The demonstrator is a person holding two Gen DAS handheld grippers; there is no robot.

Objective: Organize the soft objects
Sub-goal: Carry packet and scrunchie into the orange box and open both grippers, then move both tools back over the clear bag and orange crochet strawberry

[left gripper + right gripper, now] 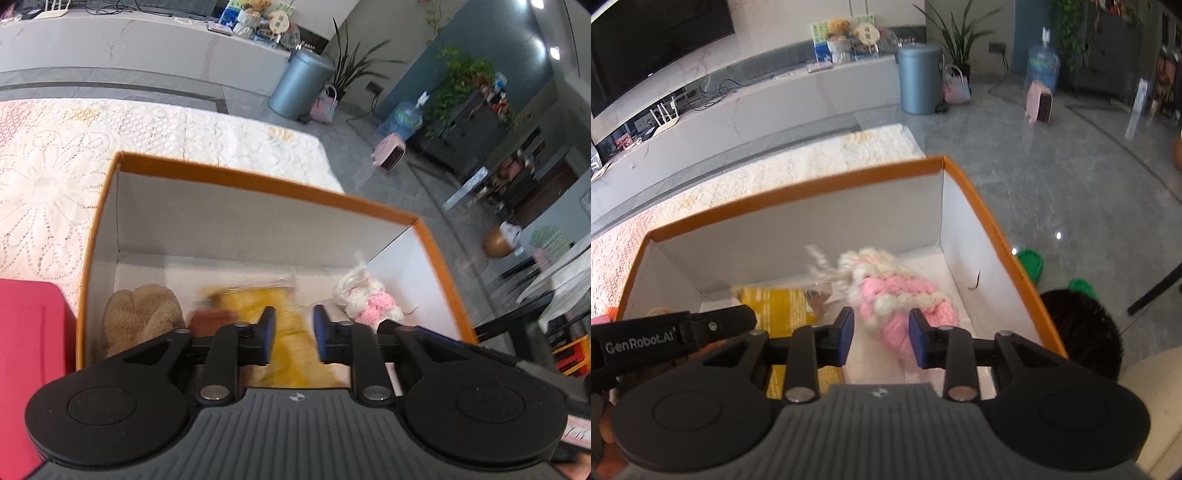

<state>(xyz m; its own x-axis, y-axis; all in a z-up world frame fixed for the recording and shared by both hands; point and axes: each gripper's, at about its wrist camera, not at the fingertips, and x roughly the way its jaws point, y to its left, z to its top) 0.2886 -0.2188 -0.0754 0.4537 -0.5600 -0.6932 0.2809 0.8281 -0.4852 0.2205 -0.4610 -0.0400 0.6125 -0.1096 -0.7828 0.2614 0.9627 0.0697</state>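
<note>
An orange-rimmed cardboard box [258, 181] with white inner walls fills both views. On its floor lie a tan plush [140, 314], a small brown item [210, 321], a blurred yellow packet [288, 306] and a pink-and-white knit bundle [365, 299]. My left gripper [294, 334] hangs over the box with its jaws apart. The yellow packet shows in the gap, and the pads do not press on it. In the right wrist view my right gripper [881, 338] is open above the knit bundle [894, 291], which lies between and beyond its fingers. The yellow packet [775, 306] lies to the bundle's left.
The box [798, 195] stands on a white lace cloth [55, 166]. A red object [26, 350] sits left of the box. A dark furry thing [1082, 328] and green slippers [1030, 264] lie to its right. A grey bin [299, 85] and pink heater [389, 151] stand on the floor beyond.
</note>
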